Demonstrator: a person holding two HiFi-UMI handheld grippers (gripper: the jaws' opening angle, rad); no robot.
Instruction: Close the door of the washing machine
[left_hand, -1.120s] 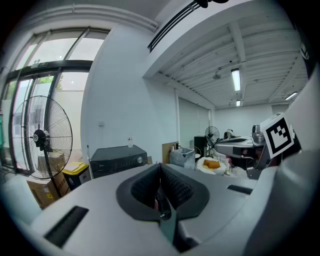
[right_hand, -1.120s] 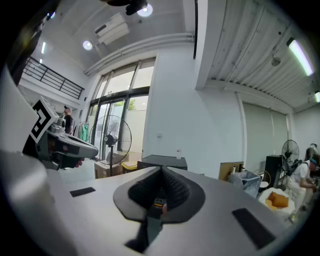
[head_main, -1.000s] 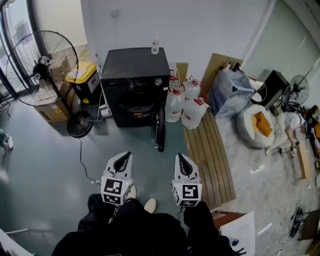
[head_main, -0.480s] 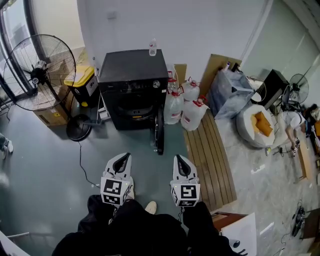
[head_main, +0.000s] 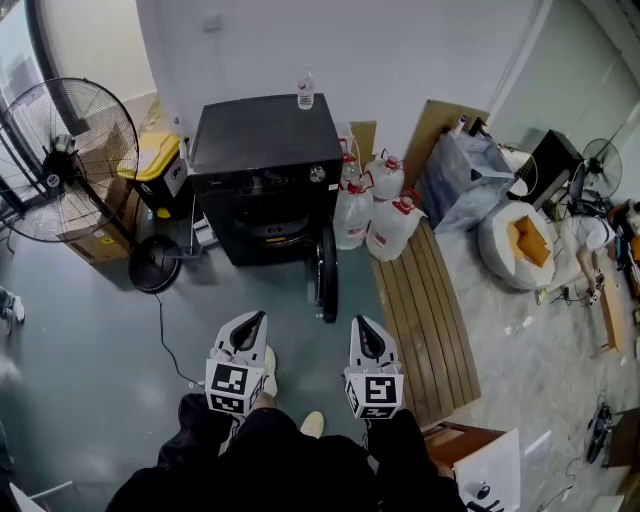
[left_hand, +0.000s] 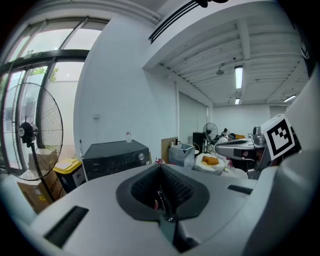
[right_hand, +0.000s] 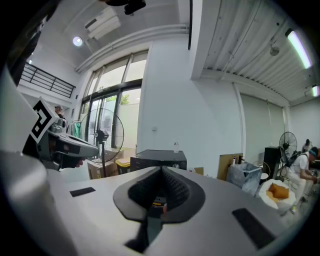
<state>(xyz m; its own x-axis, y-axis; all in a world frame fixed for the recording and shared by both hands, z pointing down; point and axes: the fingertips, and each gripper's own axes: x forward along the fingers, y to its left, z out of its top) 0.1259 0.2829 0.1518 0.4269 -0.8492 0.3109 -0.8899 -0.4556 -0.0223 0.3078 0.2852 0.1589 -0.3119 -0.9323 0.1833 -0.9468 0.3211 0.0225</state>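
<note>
Door of the black washing machine stands swung fully out, edge-on toward me, hinged at the right side of the drum opening, with its free edge nearest my feet. Both my tools are well short of it and low over the floor: the left gripper and the right gripper each have their jaws pressed together with nothing between them. I judge that suits the job, since a shut pair of jaws makes a firm blunt pusher. The right gripper sits closer in line with the door, so I would step in, bring it round to the door's right-hand face near the free edge, where leverage is best, and sweep it left and inward in an arc about the hinge until the latch catches. The water jugs stand just beside the hinge end, so I should come in from the near side and not reach over them. A final firm press close to the latch side should seat it.
</note>
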